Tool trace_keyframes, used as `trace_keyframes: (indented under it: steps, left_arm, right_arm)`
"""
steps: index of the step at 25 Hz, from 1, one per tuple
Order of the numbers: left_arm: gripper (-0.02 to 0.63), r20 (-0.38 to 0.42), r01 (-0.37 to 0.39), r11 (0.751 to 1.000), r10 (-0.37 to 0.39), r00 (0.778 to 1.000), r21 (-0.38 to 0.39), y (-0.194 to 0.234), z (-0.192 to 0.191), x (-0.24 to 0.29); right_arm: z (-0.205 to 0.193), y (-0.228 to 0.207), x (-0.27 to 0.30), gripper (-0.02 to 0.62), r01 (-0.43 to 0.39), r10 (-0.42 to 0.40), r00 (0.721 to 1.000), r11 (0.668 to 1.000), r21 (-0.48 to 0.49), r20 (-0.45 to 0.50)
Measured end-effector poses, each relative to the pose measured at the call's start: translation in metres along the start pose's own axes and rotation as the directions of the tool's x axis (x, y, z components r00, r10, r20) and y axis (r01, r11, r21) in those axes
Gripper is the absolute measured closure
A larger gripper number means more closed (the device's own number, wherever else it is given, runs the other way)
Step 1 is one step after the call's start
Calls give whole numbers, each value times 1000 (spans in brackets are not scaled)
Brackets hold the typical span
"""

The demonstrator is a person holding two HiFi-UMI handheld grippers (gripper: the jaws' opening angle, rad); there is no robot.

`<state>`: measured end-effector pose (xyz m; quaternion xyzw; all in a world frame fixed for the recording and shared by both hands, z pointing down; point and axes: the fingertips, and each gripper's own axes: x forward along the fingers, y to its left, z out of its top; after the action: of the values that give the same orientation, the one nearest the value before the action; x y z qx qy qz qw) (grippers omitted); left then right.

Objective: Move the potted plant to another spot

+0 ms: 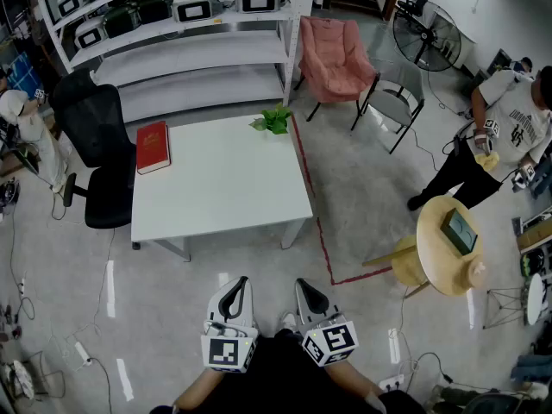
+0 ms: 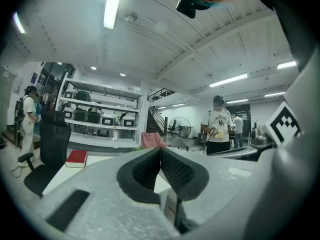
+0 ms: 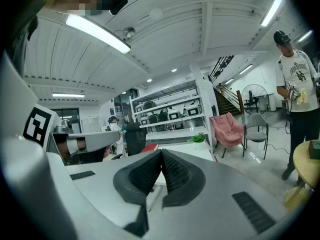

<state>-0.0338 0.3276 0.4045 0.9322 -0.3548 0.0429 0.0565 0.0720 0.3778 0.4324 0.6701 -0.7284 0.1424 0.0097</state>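
While the left gripper (image 1: 240,285) and right gripper (image 1: 304,286) hang well short of the tabletop (image 1: 224,179), fingers (image 2: 175,171) pressed together on nothing, the potted plant (image 1: 276,120) sits at its far right corner, probably light, best gripped by the stiff pot rather than the soft leaves.

Small green potted plant (image 1: 275,120) stands upright at the white table's (image 1: 220,188) far edge.

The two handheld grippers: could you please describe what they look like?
The left gripper and right gripper match: pale grey bodies, black looped jaws lined with ribbed black pads, and a white cube of black square markers at each rear. No cables show. The person wears a black top.
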Motion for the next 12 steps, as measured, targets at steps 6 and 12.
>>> trace_keyframes:
  steps: [6, 12]
  left_arm:
    - [589, 33, -9, 1000, 9, 999, -13, 2, 5, 0]
    - [589, 12, 0, 1000, 1, 1000, -15, 7, -1, -4]
  right_arm:
    - [0, 1, 0, 584, -3, 3, 1000, 1000, -1, -4]
    - [-4, 7, 3, 584, 8, -8, 1000, 1000, 3, -8]
